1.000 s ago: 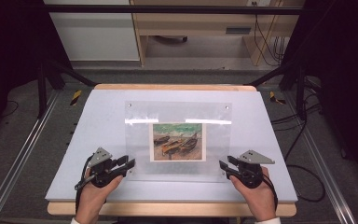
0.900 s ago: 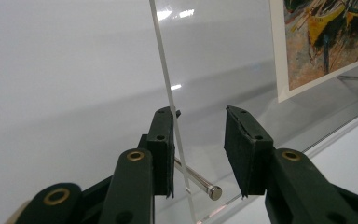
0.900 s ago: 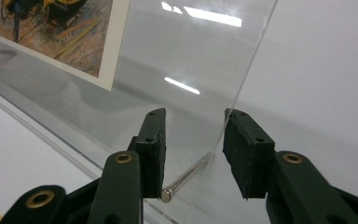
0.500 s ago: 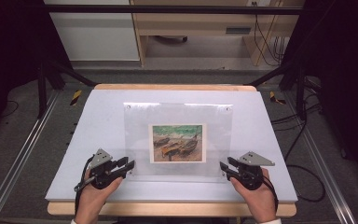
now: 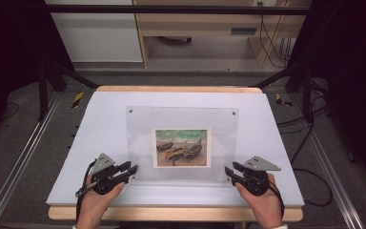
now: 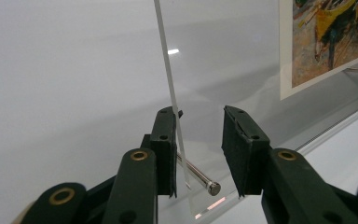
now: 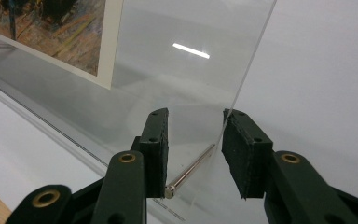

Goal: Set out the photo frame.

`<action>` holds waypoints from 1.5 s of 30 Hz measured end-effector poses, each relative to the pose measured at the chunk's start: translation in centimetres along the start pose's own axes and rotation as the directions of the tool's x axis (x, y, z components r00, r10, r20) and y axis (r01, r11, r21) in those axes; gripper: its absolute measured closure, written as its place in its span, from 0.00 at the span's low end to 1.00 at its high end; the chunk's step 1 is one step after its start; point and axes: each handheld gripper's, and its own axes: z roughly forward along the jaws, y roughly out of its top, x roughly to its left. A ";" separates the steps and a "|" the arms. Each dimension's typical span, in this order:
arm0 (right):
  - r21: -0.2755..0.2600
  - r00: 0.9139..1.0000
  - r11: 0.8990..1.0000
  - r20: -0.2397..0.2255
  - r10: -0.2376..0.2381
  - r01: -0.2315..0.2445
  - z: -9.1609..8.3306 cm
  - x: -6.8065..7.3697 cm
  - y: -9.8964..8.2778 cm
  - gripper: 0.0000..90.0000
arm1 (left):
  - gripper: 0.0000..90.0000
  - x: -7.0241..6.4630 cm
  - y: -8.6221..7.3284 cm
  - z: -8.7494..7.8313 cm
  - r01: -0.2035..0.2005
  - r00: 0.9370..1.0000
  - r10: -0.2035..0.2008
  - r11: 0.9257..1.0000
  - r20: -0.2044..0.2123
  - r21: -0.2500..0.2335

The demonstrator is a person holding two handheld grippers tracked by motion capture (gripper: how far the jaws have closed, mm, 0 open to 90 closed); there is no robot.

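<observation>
Acrylic picture frame [image 5: 182,143] stands near the front part of the desk [image 5: 100,124], on the white surface, and it leans a little backward. It is a clear plate with a small painting of boats [image 5: 181,147] in its middle and two small screws at the upper corners. In the high view the left tongs [image 5: 131,170] are at the lower left corner of the frame and the right tongs [image 5: 228,172] are at the lower right corner; each one is carried by a hand of the person that comes from the bottom edge.

In the left gripper view the left tongs [image 6: 198,149] are partly open, and the thin side edge of the clear plate passes between the jaws. The plate lies just beside the left jaw; I cannot tell if it touches it. The right jaw is apart from the plate. A metal support pin [image 6: 199,174] sticks out from the plate between the jaws.

In the right gripper view the right tongs [image 7: 196,149] are also partly open around the other side edge of the plate. The edge is at the right jaw, and the left jaw is apart from it. A second metal pin [image 7: 189,171] points out between these jaws, with its end close to the left jaw.
</observation>
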 end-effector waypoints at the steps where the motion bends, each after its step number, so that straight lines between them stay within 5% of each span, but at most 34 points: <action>1: 0.000 1.000 1.000 -0.001 -0.003 0.003 0.0 0.0 0.0 0.68 | 0.73 0.0 0.0 0.0 0.000 1.000 0.000 1.000 0.000 0.000; 45: 0.012 1.000 1.000 0.003 -0.008 0.008 -0.5 0.6 -0.9 0.71 | 0.73 -0.6 -0.6 -0.4 -0.021 1.000 0.021 0.999 -0.005 0.029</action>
